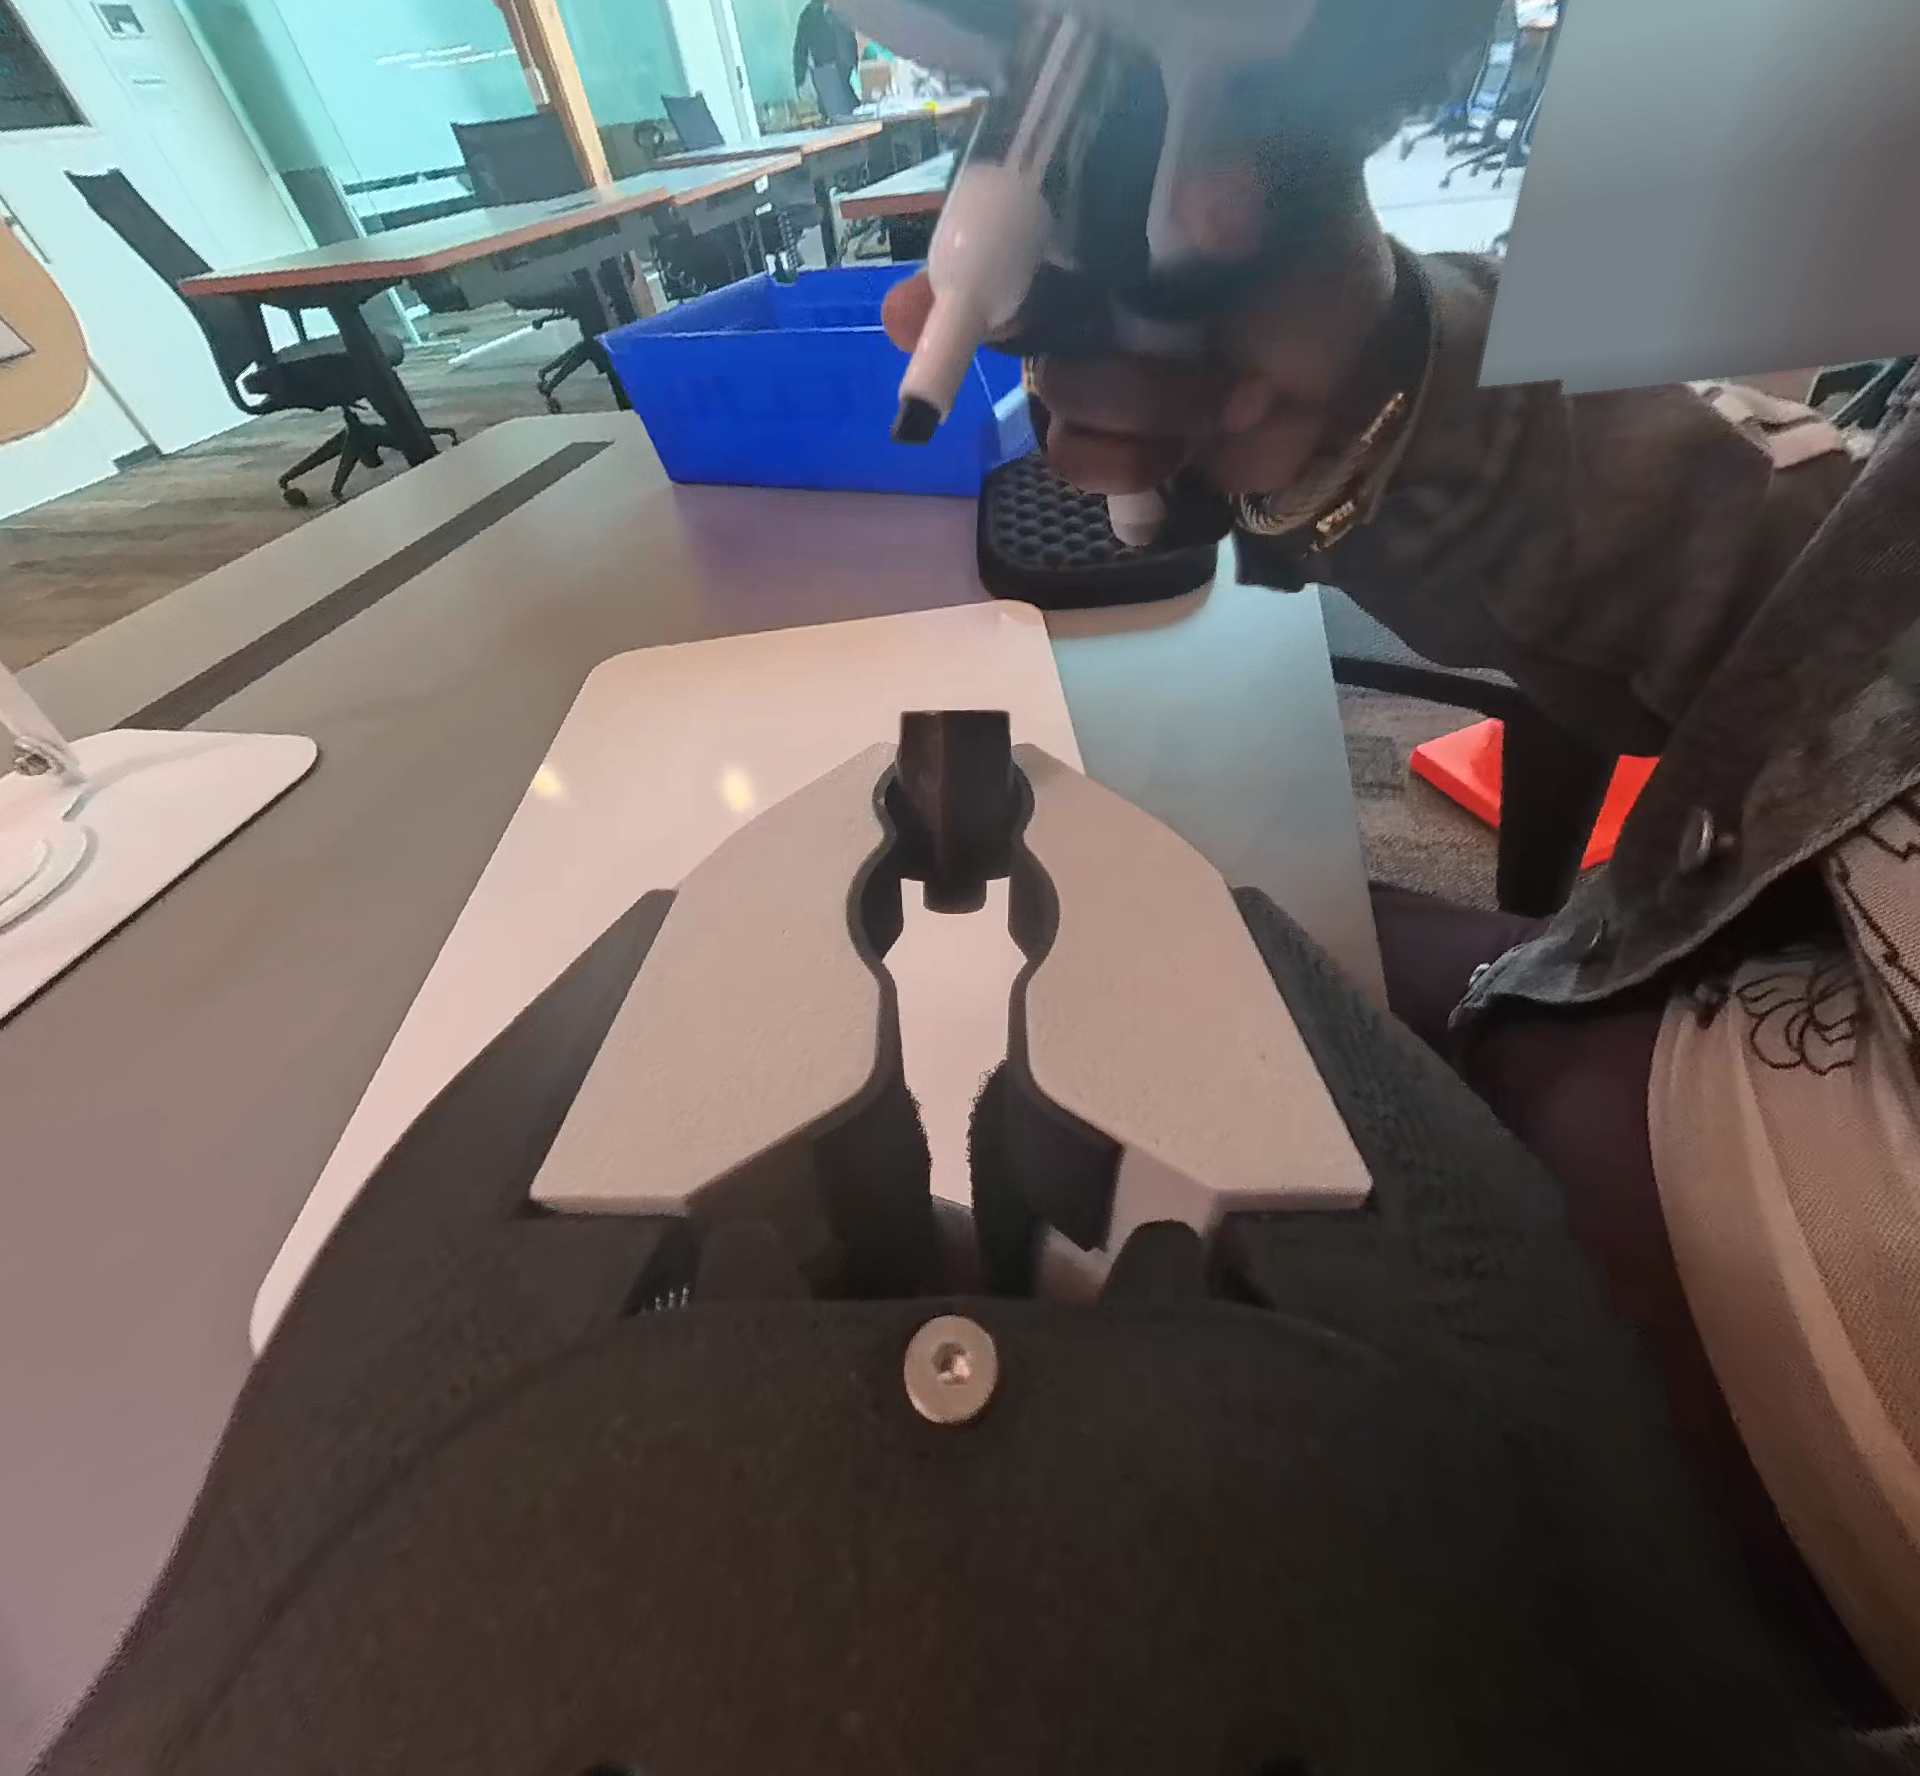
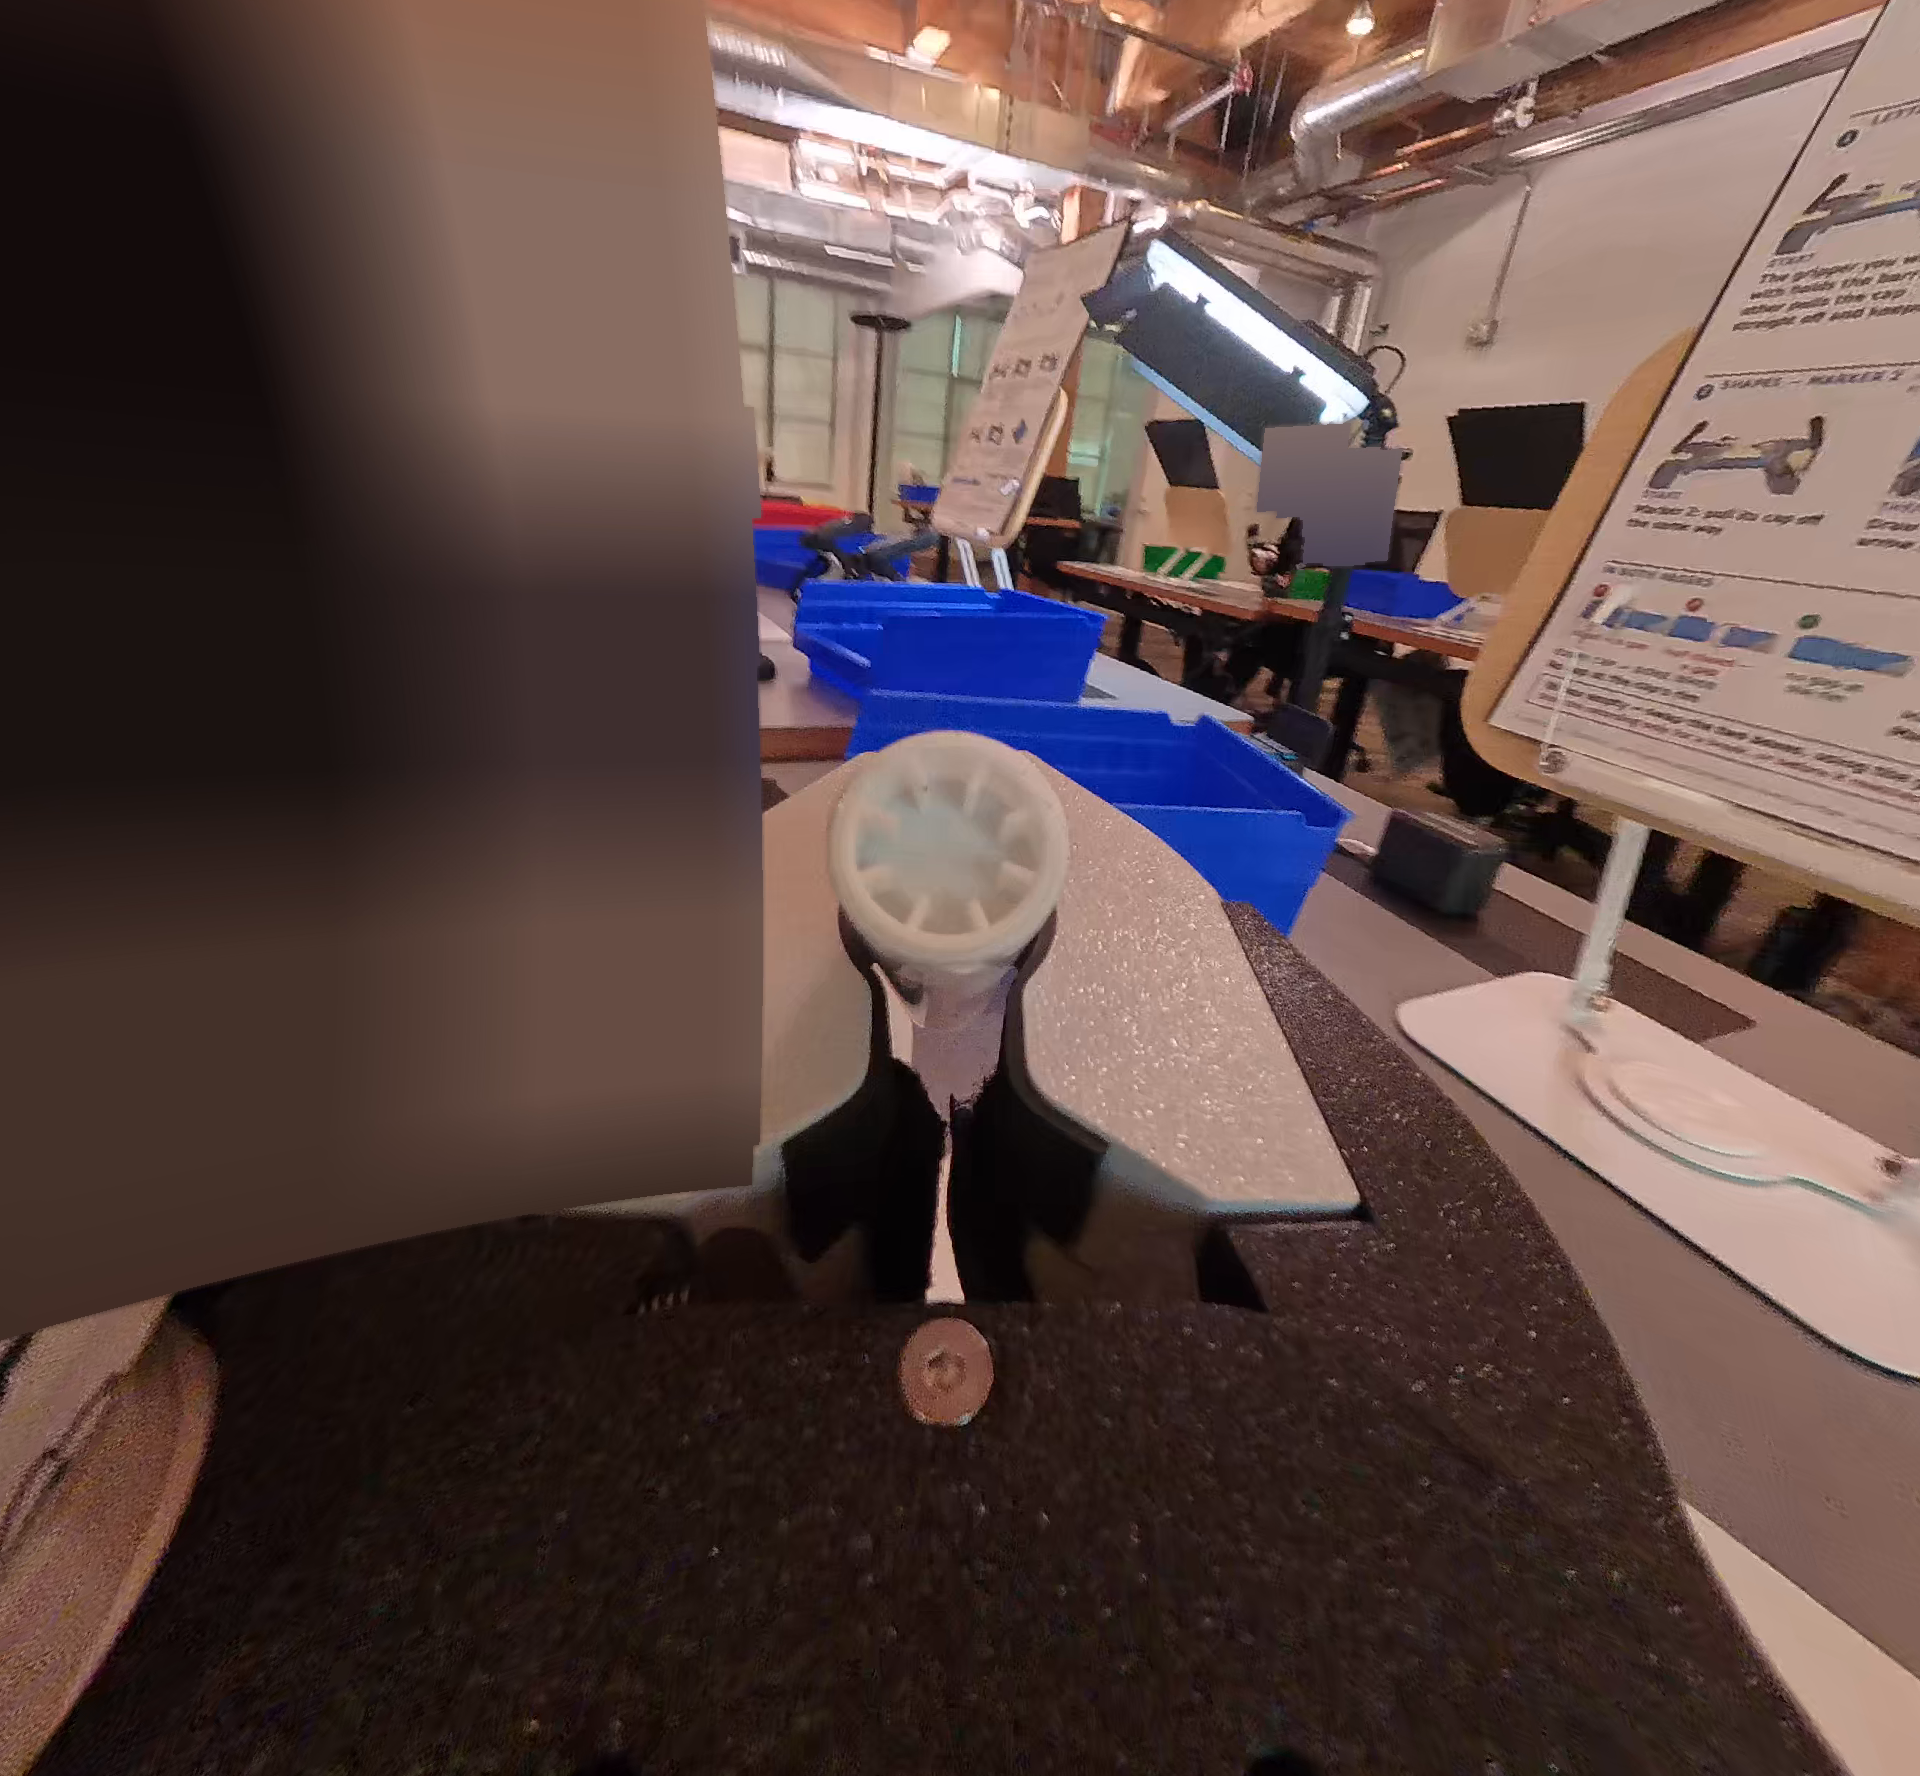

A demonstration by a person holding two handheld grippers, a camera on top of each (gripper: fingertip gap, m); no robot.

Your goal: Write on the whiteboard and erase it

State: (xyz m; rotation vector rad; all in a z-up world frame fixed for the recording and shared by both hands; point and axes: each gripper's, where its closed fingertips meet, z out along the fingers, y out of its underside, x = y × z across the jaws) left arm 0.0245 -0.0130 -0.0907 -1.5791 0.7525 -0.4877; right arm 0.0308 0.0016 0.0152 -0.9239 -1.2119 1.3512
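The left gripper (image 1: 954, 827) jaws clamp a small black plastic marker cap (image 1: 951, 791) above the white board (image 1: 665, 791) on the surface; the right gripper (image 2: 951, 905) jaws pinch the white-barrelled uncapped marker (image 2: 948, 851), tip tilted down.

Blue bin (image 1: 810, 396) on grey surface (image 1: 436, 687), far side. Black honeycomb mat (image 1: 1081, 542) just right of the bin, near the surface edge. White board (image 1: 727, 791) flat in the foreground. White stand base (image 1: 156, 822) at left, carrying a printed sheet on a tan board (image 2: 1704, 521). Small dark box (image 2: 1439, 859) near the bin. Second blue bin (image 2: 956, 646) behind the first. Orange cone (image 1: 1496, 781) on the carpet. Desks and office chairs (image 1: 270, 324) beyond; lamp panel (image 2: 1226, 334) overhead.
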